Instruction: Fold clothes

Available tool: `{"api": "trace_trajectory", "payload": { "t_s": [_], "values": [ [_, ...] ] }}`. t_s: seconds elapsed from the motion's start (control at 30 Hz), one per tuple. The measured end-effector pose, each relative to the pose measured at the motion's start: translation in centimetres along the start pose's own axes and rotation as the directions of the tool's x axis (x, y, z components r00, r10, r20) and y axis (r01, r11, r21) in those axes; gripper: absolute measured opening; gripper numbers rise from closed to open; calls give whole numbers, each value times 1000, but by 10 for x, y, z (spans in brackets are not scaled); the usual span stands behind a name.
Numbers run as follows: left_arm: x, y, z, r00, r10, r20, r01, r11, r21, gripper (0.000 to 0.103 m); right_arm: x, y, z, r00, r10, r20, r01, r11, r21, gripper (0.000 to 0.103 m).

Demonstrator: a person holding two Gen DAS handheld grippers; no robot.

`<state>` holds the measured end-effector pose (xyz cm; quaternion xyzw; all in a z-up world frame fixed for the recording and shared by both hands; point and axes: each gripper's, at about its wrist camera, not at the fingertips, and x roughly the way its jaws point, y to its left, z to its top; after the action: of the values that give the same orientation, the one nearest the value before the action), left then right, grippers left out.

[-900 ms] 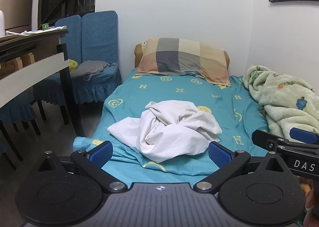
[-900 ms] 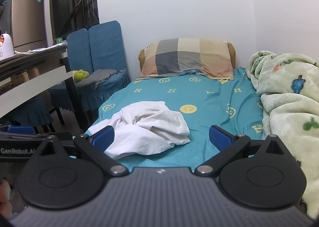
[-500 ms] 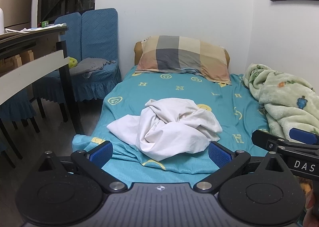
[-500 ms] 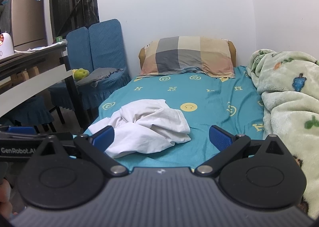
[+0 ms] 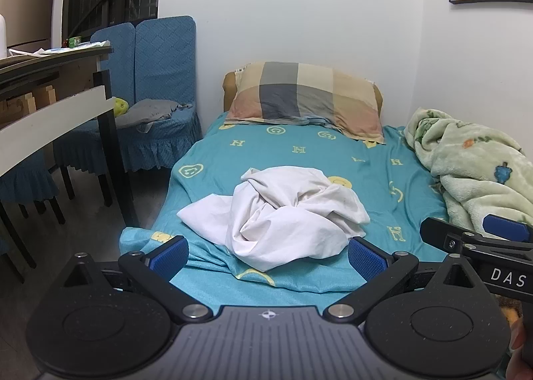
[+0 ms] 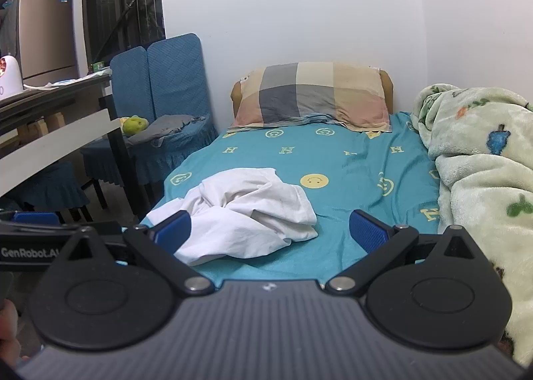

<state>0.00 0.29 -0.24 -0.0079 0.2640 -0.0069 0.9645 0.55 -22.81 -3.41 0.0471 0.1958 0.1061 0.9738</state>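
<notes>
A crumpled white garment (image 5: pixel 279 210) (image 6: pixel 243 213) lies in a heap near the foot of a bed with a teal patterned sheet (image 5: pixel 299 153) (image 6: pixel 349 160). My left gripper (image 5: pixel 266 256) hovers short of the bed's near edge, jaws wide open, nothing between them. My right gripper (image 6: pixel 271 233) is beside it on the right, also wide open and empty, with the garment ahead and to its left. The right gripper shows at the right edge of the left wrist view (image 5: pixel 479 240).
A checked pillow (image 5: pixel 306 100) leans at the head of the bed. A pale green fleece blanket (image 5: pixel 473 166) is bunched along the right side by the wall. Left of the bed stand blue covered chairs (image 5: pixel 156 80) with grey cloth, and a table (image 5: pixel 50 86).
Both grippers have edged slightly closer to the bed and tipped a little, so the garment sits a bit higher in each view. Jaws stayed wide open.
</notes>
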Motion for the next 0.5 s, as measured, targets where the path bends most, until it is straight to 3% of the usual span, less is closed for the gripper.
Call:
{"api": "trace_trajectory", "payload": {
  "t_s": [0.5],
  "values": [
    [-2, -2, 1, 1000, -1, 8, 1, 1000, 4, 103, 0, -2, 0, 1000, 5, 0, -5, 1000, 10, 103]
  ]
}}
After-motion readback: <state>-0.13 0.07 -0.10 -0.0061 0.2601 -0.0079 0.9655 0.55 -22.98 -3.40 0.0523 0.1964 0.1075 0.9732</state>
